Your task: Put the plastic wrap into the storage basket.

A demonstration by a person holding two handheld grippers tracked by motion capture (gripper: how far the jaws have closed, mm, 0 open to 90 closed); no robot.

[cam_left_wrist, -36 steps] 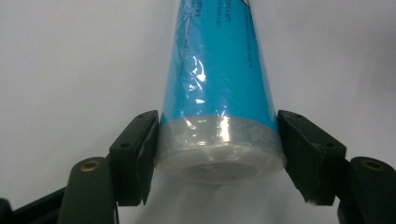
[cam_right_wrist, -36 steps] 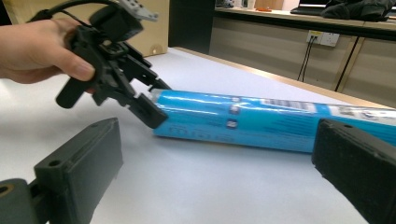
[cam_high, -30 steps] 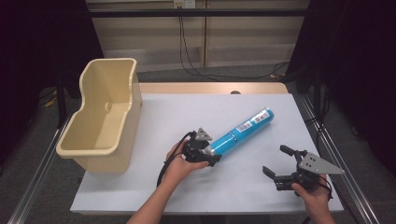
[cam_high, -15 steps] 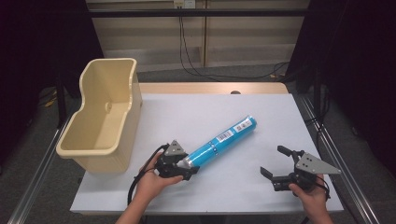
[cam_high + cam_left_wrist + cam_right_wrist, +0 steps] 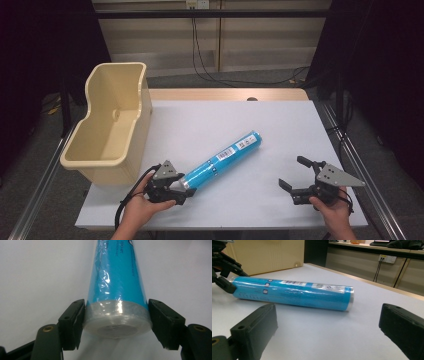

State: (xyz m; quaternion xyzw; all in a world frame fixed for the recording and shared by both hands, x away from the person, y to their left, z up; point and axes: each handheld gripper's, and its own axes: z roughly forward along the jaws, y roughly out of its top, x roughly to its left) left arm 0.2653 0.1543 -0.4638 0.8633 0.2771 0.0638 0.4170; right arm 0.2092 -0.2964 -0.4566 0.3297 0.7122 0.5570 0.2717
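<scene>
A long blue tube wrapped in clear film (image 5: pixel 225 156) lies slantwise on the white table, its far end toward the upper right. My left gripper (image 5: pixel 183 187) is shut on the tube's near, pale capped end (image 5: pixel 117 320), one pad (image 5: pixel 75 322) on each side. In the right gripper view the blue tube (image 5: pixel 294 293) lies on its side ahead, with the left gripper's jaw at its left end. My right gripper (image 5: pixel 295 174) rests near the table's front right, open, with nothing between its jaws; it stands apart from the tube.
A tall beige plastic bin (image 5: pixel 107 135) stands on the table's left side, close to the left gripper. The white table top (image 5: pixel 225 120) stretches behind the tube. Cables hang along the back wall (image 5: pixel 200 60). Metal rails run along both table sides.
My left gripper has dragged the blue tube toward the front left of the table, nearer the bin. The right gripper has stayed where it was.
</scene>
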